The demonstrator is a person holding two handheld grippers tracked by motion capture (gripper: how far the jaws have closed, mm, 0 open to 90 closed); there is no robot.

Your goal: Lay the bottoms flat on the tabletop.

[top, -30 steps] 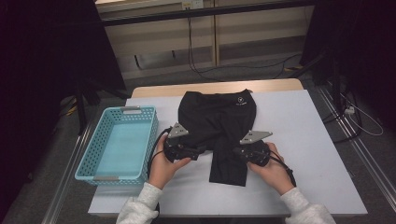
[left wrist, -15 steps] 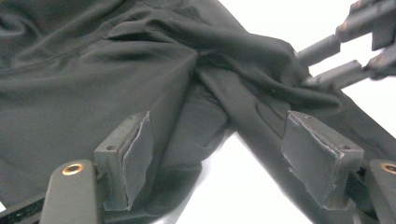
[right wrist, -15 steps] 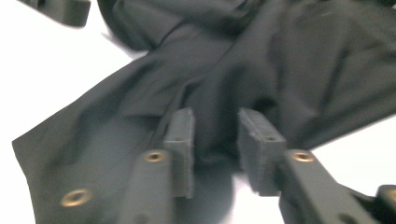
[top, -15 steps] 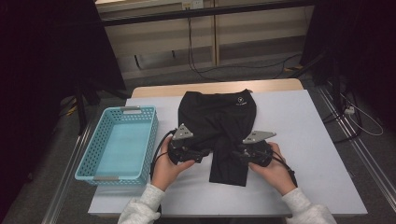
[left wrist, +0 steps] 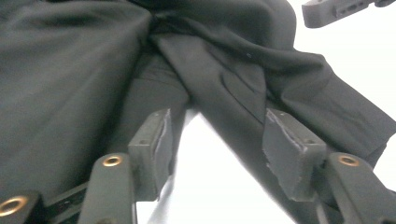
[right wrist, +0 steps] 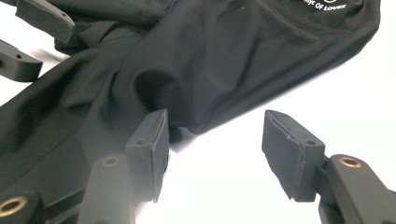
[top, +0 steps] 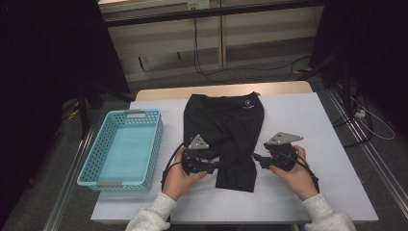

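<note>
A black garment [top: 226, 125] with a small white logo lies flat in the middle of the white table [top: 308, 120]. My left gripper [top: 219, 166] is at the garment's lower left edge. Its jaws have just been closing but stand open; in the left gripper view [left wrist: 217, 126] bare table shows between them, and dark cloth [left wrist: 70, 60] lies beside and beyond both pads. My right gripper [top: 255, 159] is at the garment's right edge. Its jaws have just been opening and stand open [right wrist: 215, 126]; the cloth's edge [right wrist: 224, 51] lies by the left pad, unpinched.
A turquoise plastic basket [top: 91, 159] stands at the table's left side. Each gripper view also catches the other gripper's jaws far off: the right gripper [left wrist: 336, 9] and the left gripper [right wrist: 32, 28]. Cables run over the floor behind the table.
The left hand has slid right and nearer the person, against the garment, its jaws narrower. The right hand has drawn back to the right, its jaws spread apart and off the cloth.
</note>
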